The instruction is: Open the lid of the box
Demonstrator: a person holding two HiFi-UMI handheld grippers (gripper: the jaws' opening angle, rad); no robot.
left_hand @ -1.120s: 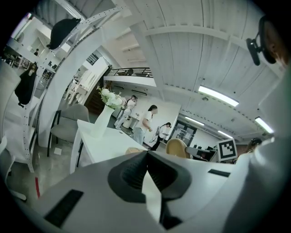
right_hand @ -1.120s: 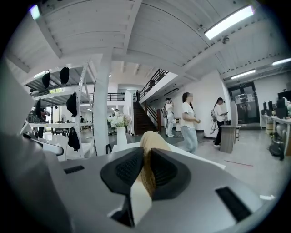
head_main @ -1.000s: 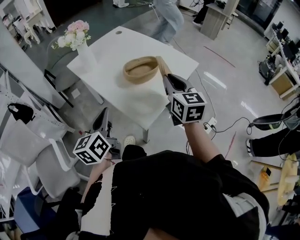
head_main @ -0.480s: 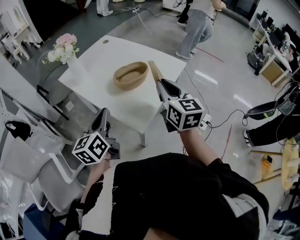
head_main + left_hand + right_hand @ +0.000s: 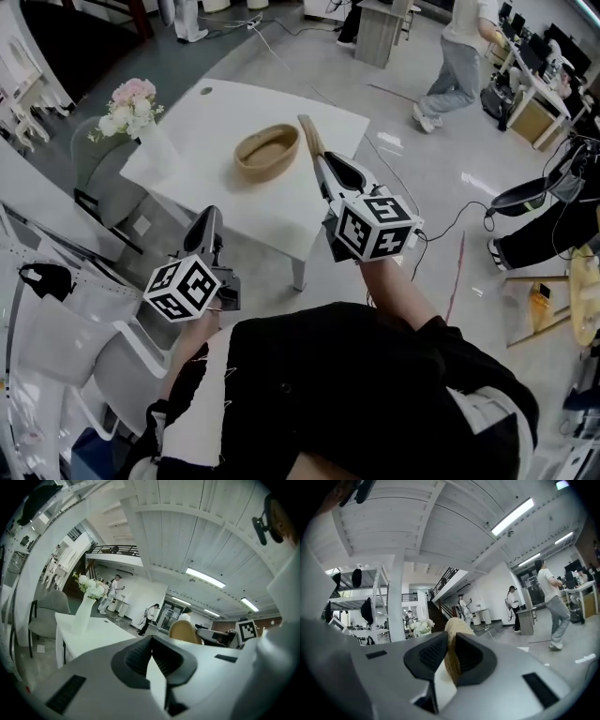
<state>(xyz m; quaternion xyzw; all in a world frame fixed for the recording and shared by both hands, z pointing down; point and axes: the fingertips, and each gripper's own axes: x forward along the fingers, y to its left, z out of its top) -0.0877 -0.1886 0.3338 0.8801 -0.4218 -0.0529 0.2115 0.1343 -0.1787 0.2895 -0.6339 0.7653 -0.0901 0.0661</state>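
An oval woven box stands without its lid on the white table. Its tan woven lid is held on edge just right of the box, over the table's right edge, and my right gripper is shut on it. In the right gripper view the lid sticks up between the two dark pads of the right gripper. My left gripper hangs off the table's near left corner, shut and holding nothing. The left gripper view shows the left gripper with its pads together and the lid beyond.
A white vase of pink and white flowers stands at the table's left corner. A grey chair is beside it, and white chairs sit at the lower left. A person walks at the upper right. Cables trail over the floor.
The lid has drawn slightly away from the box's right rim, still in the right gripper. The head view has shifted, and the person in the background has walked to the right.
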